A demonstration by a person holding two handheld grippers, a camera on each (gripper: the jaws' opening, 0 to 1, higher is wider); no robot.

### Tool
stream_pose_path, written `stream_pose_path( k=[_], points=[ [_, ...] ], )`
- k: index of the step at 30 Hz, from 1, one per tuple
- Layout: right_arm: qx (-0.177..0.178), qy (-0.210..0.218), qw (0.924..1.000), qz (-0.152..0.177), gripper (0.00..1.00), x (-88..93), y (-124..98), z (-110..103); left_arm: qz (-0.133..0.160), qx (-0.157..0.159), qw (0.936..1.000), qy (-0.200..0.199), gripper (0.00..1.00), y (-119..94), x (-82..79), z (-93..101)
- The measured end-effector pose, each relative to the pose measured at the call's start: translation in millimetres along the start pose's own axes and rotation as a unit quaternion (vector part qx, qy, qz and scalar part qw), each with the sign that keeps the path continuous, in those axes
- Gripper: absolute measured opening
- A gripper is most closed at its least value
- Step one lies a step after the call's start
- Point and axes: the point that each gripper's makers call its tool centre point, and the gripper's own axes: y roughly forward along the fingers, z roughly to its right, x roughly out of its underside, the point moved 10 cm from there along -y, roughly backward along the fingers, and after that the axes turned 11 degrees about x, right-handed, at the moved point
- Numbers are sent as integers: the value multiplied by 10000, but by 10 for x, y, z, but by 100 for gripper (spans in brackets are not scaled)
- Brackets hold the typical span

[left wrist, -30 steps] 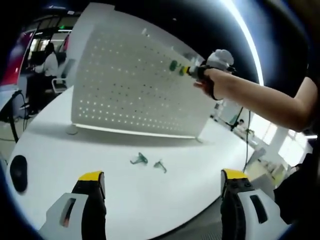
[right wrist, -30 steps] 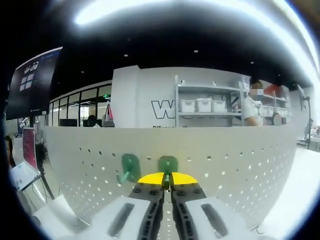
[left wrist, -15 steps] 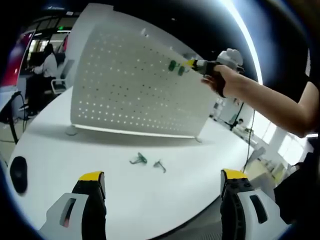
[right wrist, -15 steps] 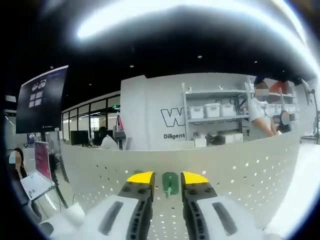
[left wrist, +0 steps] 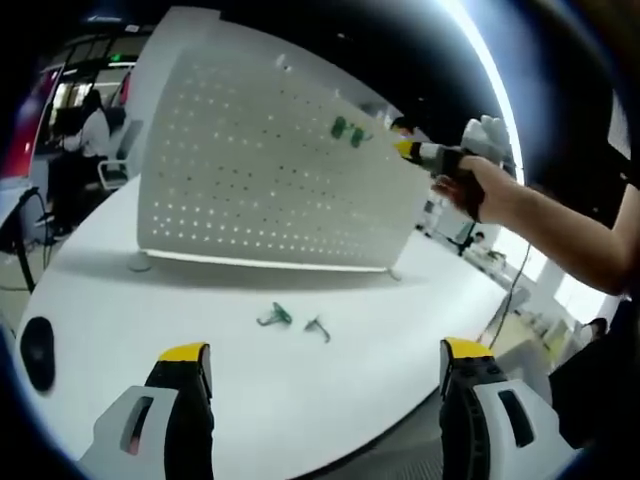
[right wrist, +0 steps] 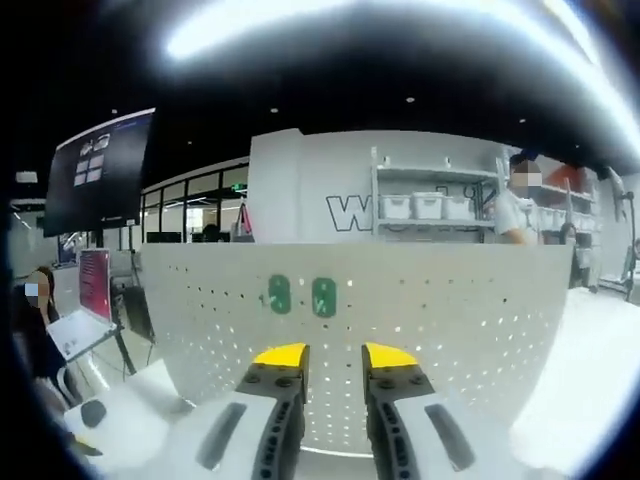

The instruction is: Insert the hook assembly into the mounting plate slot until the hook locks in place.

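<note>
Yellow-tipped fingers of the right gripper stand apart with nothing between them, short of the white perforated mounting plate. Two green hooks sit side by side high on that plate, flat oblong bases upright against its dotted face. The left gripper has its jaws spread wide and empty over a round white table. Two more green hooks lie loose on the tabletop in front of the upright, slightly curved plate, near each other. A black mouse rests near the table's edge. Beyond the plate are shelves with white bins and a monitor.
</note>
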Motion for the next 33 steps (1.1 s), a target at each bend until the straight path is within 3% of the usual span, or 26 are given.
stream_pose_path(
  k=[7,14,16,19,33],
  points=[
    [-219,-338,9987,-303,18,292,-284,-11,-54,20,10000,51,96,7,6,11],
    [-346,-347,9972,-572,18,493,-479,7,-108,41,9999,104,94,9,16,24],
    [-370,123,9964,-749,18,573,-552,5,-126,29,9998,166,94,12,15,27],
    [-414,-232,9953,-848,18,687,-654,-25,-157,48,9997,186,94,12,20,35],
    [-973,-360,9838,-1460,18,1160,-1133,-235,-350,103,9987,357,94,31,41,41]
  ],
)
